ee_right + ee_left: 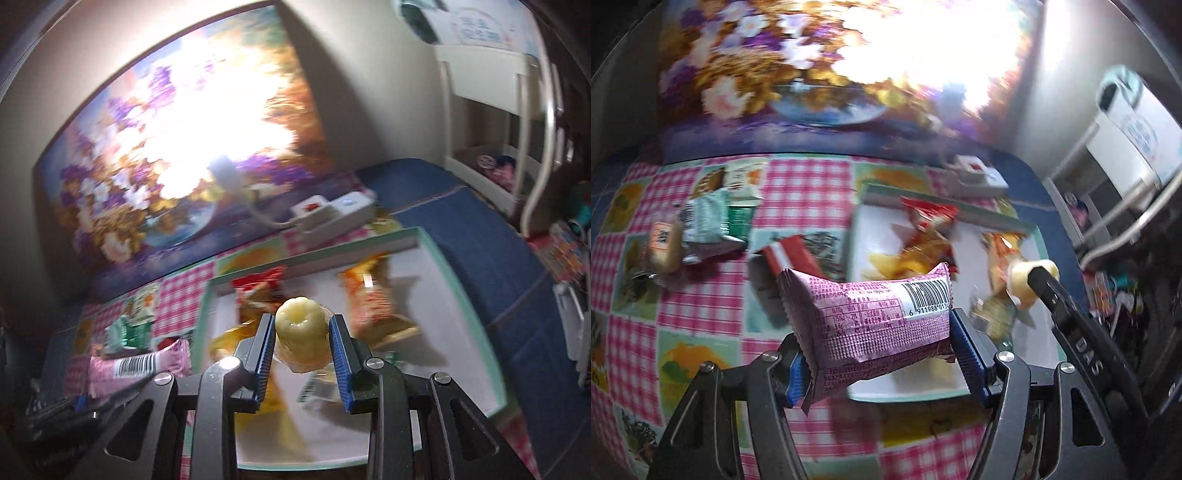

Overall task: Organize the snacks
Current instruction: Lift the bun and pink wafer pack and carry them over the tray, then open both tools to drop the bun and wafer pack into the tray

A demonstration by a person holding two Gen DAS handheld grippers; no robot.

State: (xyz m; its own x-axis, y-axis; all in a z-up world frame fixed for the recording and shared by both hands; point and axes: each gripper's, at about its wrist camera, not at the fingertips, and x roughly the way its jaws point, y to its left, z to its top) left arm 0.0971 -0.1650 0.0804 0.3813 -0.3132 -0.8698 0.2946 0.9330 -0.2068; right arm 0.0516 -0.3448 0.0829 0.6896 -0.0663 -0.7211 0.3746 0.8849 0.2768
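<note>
My left gripper [879, 354] was pinching a pink snack packet [875, 317] between its blue pads, the packet held crosswise with its barcode end toward my right and its nutrition table facing the camera. It hung above the near left corner of the white tray [1036, 254], which had a pale green rim and sat on the pink checked tablecloth [809, 184].

My right gripper [302, 345] was clamped on a pale yellow jelly cup [301, 332], its ribbed dome pointing away from me, held over the middle of the tray [476, 332]. From the left wrist camera that same cup [1030, 275] showed at the tip of my right tool, above the tray's right side.

In the tray lay a red-and-orange snack bag [925, 221] near the far edge, an orange packet [1001, 254] to its right, and something yellow beneath them, too blurred for me to name.

Left of the tray, on the cloth, sat a green-and-white packet [709, 225], a small tan packet [663, 247] beside it, and a red bar [792, 254] near the tray's left wall. A white power strip [332, 212] rested behind the tray, against a floral painting [177, 155].
</note>
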